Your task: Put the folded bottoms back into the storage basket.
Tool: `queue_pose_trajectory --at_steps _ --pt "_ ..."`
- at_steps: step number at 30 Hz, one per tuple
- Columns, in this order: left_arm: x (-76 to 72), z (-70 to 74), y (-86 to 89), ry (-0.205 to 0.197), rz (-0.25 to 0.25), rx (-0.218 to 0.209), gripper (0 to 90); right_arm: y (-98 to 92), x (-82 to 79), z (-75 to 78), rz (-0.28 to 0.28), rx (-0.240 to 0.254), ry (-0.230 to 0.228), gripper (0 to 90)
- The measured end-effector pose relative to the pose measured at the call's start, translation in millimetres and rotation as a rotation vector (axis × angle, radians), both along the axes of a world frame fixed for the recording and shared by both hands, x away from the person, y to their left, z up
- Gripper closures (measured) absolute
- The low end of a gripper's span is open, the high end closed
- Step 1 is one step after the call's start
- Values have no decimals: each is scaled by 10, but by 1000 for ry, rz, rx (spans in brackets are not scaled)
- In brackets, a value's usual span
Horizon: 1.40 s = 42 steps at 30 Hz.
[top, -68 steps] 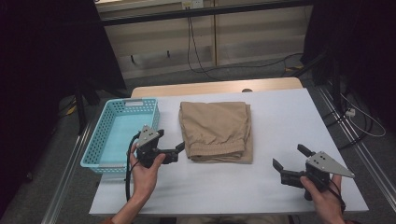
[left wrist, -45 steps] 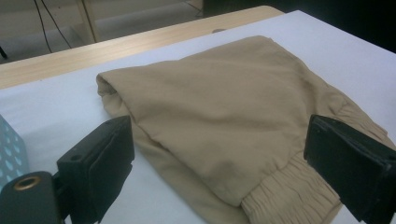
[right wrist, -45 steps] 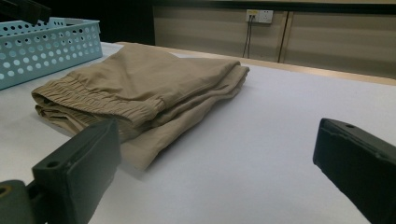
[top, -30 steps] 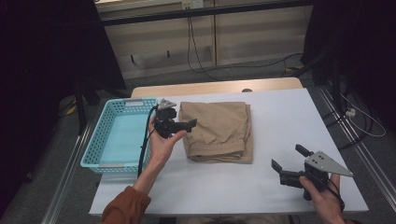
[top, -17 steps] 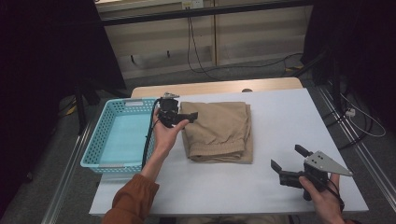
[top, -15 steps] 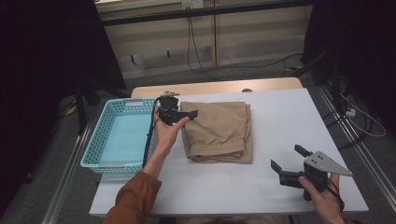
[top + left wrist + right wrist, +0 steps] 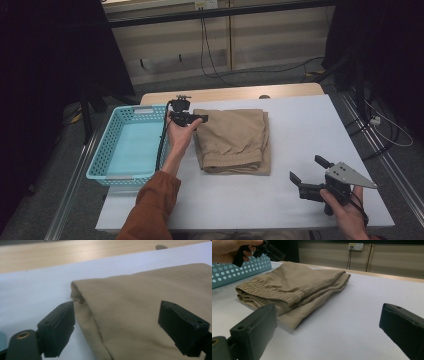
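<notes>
The folded trousers lie on the table, near its middle. The basket stands just left of them, at the table's left edge. The left gripper sits at the trousers' far left corner. The right gripper sits near the table's near right corner, well apart from the trousers.

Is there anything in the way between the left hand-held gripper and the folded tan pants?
Nothing visible. The left hand-held gripper sits at the far left corner of the folded pants, jaws open and just closing in, one either side of the cloth edge, with only bare white table around it.
</notes>
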State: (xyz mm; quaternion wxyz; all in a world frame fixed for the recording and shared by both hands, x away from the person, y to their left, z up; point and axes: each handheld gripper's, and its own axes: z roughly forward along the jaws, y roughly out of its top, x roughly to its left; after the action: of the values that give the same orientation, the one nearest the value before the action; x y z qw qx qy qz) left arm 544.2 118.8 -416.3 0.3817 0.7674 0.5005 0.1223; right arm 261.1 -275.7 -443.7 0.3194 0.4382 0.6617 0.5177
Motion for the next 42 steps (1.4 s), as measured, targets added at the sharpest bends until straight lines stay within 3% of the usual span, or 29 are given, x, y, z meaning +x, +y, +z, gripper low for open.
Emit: queue_pose_trajectory --at_steps 4,6,13,16,19,23,27,30,32,33,34,36,37,42 --pt "84 -103 31 13 27 16 259 16 6 -5 0 5 8 16" --pt "141 -156 47 22 29 -12 308 18 2 -4 5 1 7 16" --pt "222 -250 79 38 50 -10 416 10 1 -8 10 2 10 16" --pt "244 -291 98 42 71 -4 335 13 1 -9 14 0 10 16" --pt "252 -349 88 68 64 13 348 16 4 -11 17 -1 10 16" --pt "260 -401 68 65 49 39 354 17 -1 -9 17 0 10 16" --pt "266 -407 77 65 43 33 361 25 5 -17 25 -2 20 16" --pt "272 -408 84 77 24 4 394 31 6 -19 30 -5 21 16" --pt "277 -412 95 120 11 -91 421 32 8 -19 29 -8 21 16" --pt "277 -412 95 120 11 -91 468 31 8 -17 24 -11 19 16" --pt "277 -438 93 149 -8 -173 468 31 8 -17 24 -11 19 16" --pt "243 -427 0 116 18 -96 509 25 10 -15 20 -6 16 16" --pt "238 -412 -52 109 9 -64 473 19 9 -15 16 -9 14 16" --pt "250 -432 32 127 6 -116 551 25 4 -15 21 -11 14 16"
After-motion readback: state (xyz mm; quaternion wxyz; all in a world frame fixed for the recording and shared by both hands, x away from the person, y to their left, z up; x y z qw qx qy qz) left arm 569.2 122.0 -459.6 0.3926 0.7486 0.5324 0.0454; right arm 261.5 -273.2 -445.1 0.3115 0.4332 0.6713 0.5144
